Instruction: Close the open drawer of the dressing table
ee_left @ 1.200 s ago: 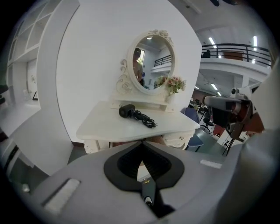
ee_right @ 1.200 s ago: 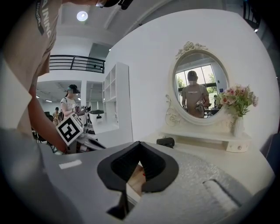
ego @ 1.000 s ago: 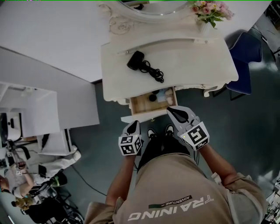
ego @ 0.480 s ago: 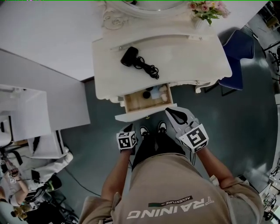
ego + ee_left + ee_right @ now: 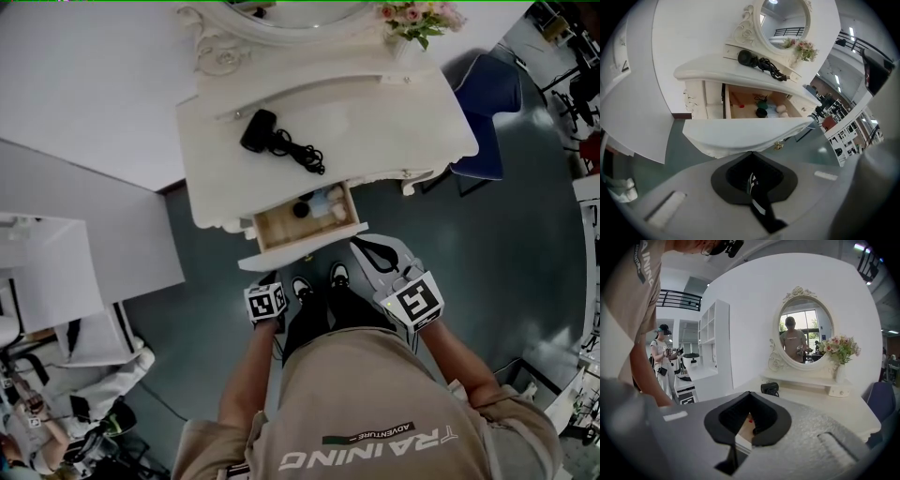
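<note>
A white dressing table (image 5: 412,112) stands against the far wall. Its centre drawer (image 5: 300,251) is pulled open toward the person. Close in front of the drawer hover the right gripper (image 5: 362,246) and the left gripper (image 5: 272,279), both with jaws pressed together and empty. A black hair dryer (image 5: 259,131) lies on the tabletop.

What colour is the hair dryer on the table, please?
The hair dryer is black; head view.
</note>
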Demonstrator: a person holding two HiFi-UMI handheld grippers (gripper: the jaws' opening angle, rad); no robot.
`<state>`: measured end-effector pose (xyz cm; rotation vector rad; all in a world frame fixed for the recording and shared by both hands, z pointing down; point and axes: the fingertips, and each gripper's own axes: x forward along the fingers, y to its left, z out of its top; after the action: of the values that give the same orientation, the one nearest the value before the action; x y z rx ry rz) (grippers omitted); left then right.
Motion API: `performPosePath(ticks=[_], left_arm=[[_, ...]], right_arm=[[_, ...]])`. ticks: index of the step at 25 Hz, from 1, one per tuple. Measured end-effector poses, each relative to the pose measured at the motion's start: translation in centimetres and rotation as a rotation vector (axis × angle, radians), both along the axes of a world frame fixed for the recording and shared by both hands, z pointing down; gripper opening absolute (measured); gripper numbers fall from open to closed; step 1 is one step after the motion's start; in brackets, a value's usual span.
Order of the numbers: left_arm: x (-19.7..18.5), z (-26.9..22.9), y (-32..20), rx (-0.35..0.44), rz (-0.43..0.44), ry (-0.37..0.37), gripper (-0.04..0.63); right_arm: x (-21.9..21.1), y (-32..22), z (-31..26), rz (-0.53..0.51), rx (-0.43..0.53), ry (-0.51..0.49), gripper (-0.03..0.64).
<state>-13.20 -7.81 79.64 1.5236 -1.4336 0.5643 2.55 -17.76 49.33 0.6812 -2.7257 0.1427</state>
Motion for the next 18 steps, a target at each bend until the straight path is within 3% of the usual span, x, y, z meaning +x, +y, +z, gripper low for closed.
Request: performPosePath(ticks=[8, 18], left_arm=[[-0.4, 0.8, -0.5, -0.003, 0.002, 0.017, 0.018], [-1.2, 0.8, -2.4, -0.017, 0.009, 0.027, 0.018]], right_arm=[[-0.2, -0.3, 0.5, 0.022, -0.011, 0.030, 0.002], [-1.7, -2.0, 0.1, 0.027, -0.023, -0.011, 0.002]])
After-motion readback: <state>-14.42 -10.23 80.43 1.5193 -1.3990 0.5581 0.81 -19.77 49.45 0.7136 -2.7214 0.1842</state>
